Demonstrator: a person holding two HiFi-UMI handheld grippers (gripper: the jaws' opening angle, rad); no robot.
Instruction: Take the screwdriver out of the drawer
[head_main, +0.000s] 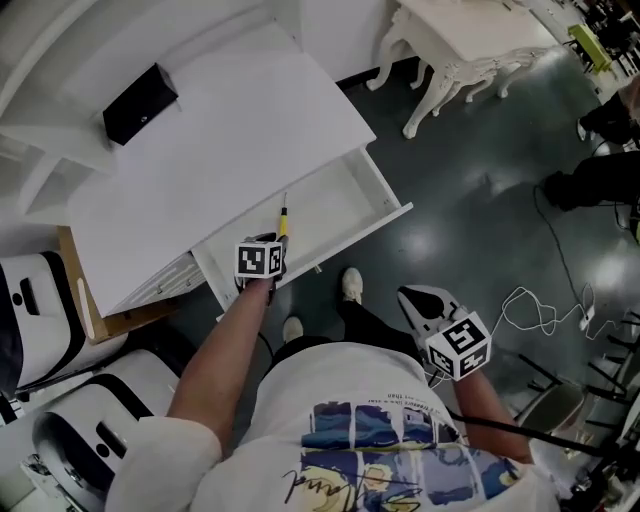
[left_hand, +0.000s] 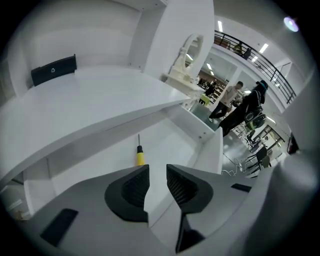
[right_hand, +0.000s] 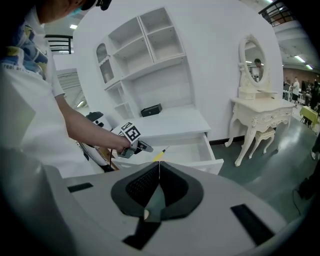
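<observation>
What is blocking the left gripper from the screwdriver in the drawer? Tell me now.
Nothing visible. The left gripper hangs over the open drawer with its jaws apart and empty. The screwdriver lies flat on the drawer floor just beyond them, with only bare floor in between.

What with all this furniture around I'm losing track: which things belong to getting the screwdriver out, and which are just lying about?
Job: screwdriver, lying in the open drawer; left gripper, open, just short of it.
Lying about: black box on the desk; white dressing table; floor cable; right gripper, shut and empty, held aside.
</observation>
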